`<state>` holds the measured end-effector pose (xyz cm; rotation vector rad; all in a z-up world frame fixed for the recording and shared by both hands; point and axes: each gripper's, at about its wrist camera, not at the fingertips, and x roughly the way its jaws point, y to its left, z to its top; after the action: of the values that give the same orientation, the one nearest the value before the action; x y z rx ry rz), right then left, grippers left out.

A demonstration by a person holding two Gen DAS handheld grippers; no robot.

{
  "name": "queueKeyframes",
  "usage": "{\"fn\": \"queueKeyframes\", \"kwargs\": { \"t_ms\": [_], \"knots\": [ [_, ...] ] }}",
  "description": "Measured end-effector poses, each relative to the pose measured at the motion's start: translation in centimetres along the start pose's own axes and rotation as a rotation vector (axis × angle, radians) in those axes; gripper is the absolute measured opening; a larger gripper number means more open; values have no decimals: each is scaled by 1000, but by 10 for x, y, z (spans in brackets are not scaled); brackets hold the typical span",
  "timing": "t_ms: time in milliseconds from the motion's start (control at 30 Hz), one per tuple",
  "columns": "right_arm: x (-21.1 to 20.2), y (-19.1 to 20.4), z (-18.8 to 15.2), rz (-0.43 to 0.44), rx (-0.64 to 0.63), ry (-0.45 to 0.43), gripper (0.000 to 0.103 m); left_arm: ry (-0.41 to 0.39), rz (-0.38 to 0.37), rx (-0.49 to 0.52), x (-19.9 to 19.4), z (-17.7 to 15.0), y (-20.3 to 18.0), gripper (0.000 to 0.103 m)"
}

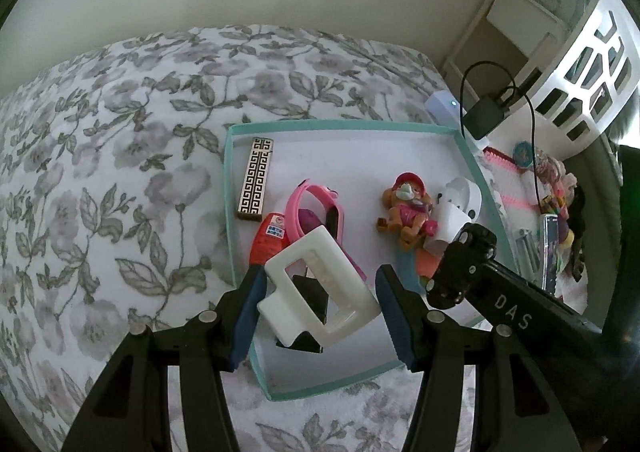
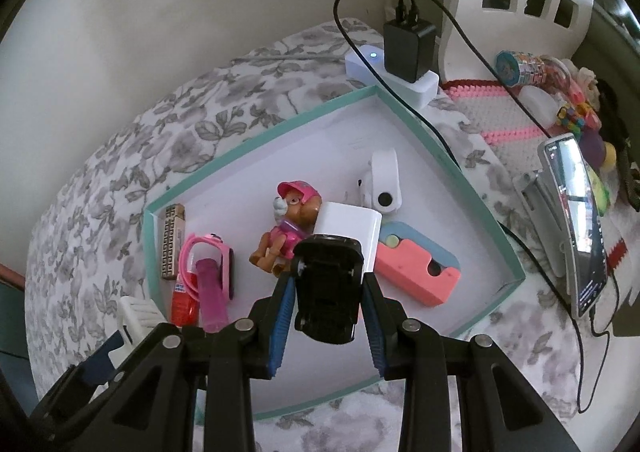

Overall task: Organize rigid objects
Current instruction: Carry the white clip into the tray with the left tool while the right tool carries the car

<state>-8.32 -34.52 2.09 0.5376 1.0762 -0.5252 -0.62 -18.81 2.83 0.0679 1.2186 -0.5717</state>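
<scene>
**Ana:** Over the teal-rimmed tray [image 1: 230,188], both tongs hang loaded. The left gripper [image 1: 318,304] stands about half open around a white hair clip [image 1: 316,288]; its left pad looks pressed on the clip, but the right one seems to show a sliver of gap, so I can't say how firm that hold is.

**Ben:** And the other one?

**Ana:** The right gripper [image 2: 326,292] is nearly closed on a black toy car [image 2: 326,288], underside facing the camera, both blue pads tight on its flanks. That hold looks sound.

**Ben:** So where's the risk?

**Ana:** Mostly the clip. It sits tilted between the jaws, above the pink watch [image 1: 316,212] and the red tube [image 1: 270,238]. If it slips, I'd guess it lands on them and knocks them about.

**Ben:** And the car?

**Ana:** It hangs just over the white charger block [image 2: 348,232] and beside the pup figure [image 2: 286,228]. Let go there, it could roll off the block into the coral case [image 2: 416,272], or tip the figure.

**Ben:** Anything else?

**Ana:** The two tongs are close together. Lowering both at once, one arm could bump the other. Bare floor shows toward the tray's far corner.
</scene>
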Motion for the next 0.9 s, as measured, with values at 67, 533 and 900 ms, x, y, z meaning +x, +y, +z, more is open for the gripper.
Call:
{"fn": "queueKeyframes", "kwargs": {
  "t_ms": [67, 533, 900],
  "knots": [
    [1, -2, 0, 2, 8, 4, 36, 1, 0, 7, 2, 0, -2, 58],
    [9, -10, 0, -2, 44, 31, 36, 29, -34, 10, 16, 1, -5, 58],
    [10, -12, -1, -2, 63, 40, 36, 41, -29, 21, 18, 1, -5, 61]
  ]
}}
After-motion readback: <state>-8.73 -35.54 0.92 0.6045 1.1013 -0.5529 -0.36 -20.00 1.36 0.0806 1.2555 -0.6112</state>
